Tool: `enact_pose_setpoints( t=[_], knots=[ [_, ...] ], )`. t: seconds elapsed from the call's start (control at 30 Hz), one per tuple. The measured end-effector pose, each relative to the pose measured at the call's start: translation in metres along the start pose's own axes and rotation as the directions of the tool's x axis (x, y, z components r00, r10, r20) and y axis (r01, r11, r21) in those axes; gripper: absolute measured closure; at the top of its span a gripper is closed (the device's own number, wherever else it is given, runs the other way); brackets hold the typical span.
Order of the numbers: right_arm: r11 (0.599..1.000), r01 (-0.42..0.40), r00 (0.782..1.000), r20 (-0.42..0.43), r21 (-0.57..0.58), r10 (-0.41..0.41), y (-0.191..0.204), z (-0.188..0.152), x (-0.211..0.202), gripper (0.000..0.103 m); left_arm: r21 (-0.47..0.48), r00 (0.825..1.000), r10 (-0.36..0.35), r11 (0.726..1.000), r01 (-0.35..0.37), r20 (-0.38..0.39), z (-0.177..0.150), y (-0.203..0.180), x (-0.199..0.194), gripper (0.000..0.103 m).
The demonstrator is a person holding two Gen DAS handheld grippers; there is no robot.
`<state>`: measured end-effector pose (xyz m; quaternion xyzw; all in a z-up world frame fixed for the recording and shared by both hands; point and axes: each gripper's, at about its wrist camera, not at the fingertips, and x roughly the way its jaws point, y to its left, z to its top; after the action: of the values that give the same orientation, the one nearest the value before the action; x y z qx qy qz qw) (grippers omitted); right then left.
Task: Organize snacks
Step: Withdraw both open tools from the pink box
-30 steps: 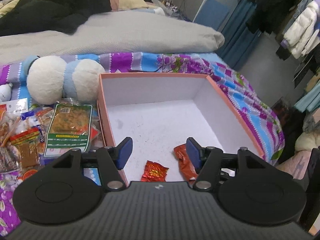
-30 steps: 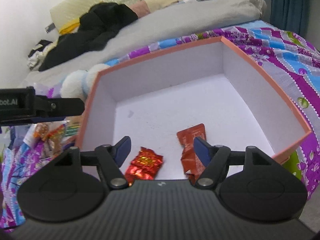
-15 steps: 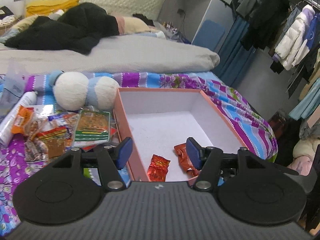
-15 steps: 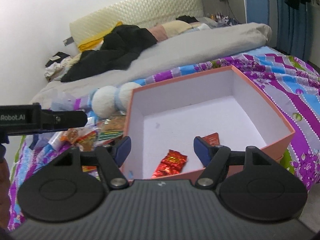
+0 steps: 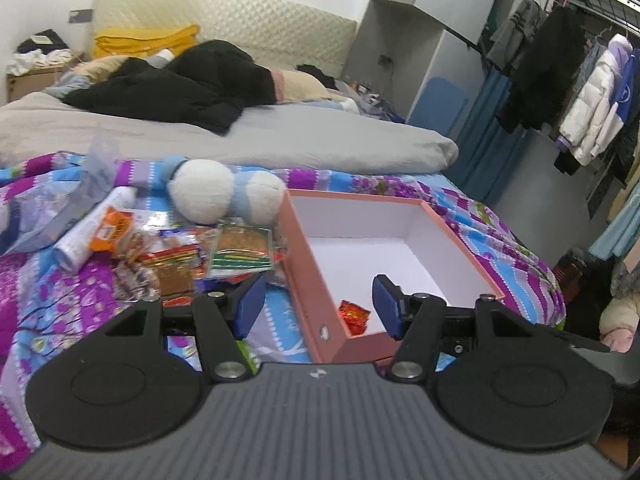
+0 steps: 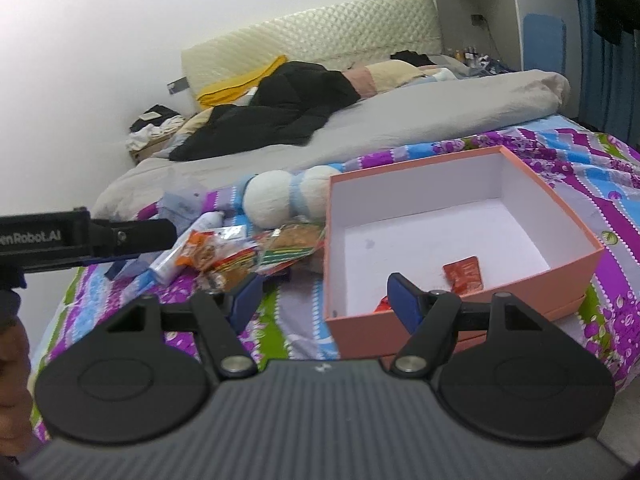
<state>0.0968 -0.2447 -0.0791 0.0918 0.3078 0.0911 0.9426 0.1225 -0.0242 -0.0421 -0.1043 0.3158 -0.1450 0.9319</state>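
An open pink box with a white inside sits on the patterned bedspread. Two red snack packets lie in its near end: a shiny one and a flat orange-red one. A heap of snack packets lies to the left of the box. My left gripper hovers open and empty above the box's near left corner. My right gripper is open and empty too, above the near box wall. The left gripper's black body shows at the left of the right wrist view.
A white and blue plush toy lies behind the snack heap, touching the box's far left corner. A white tube lies at the heap's left. Grey duvet and black clothing cover the far bed. Hanging coats stand at right.
Both grippers have pulled back and up from inside the box, so box and snack heap look smaller and farther. Both stayed open and empty. The two red packets stay in the box.
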Motion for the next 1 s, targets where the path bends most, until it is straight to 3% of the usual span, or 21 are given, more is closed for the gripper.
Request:
enact_pose_setpoints(
  t=[0.53,1.0],
  knots=[
    [0.995,-0.050,0.999,0.012,-0.089,0.051,0.040,-0.038,-0.026,0.032,-0.093,0.990,0.134,0.987,-0.131,0.031,-0.062,0.042,-0.059,0.030],
    [0.984,-0.095,0.995,-0.047,-0.153,0.089,0.054,-0.063,-0.013,0.032,-0.181,0.983,0.179,0.966,-0.185,-0.047,-0.093,0.077,-0.038,0.026]
  ],
)
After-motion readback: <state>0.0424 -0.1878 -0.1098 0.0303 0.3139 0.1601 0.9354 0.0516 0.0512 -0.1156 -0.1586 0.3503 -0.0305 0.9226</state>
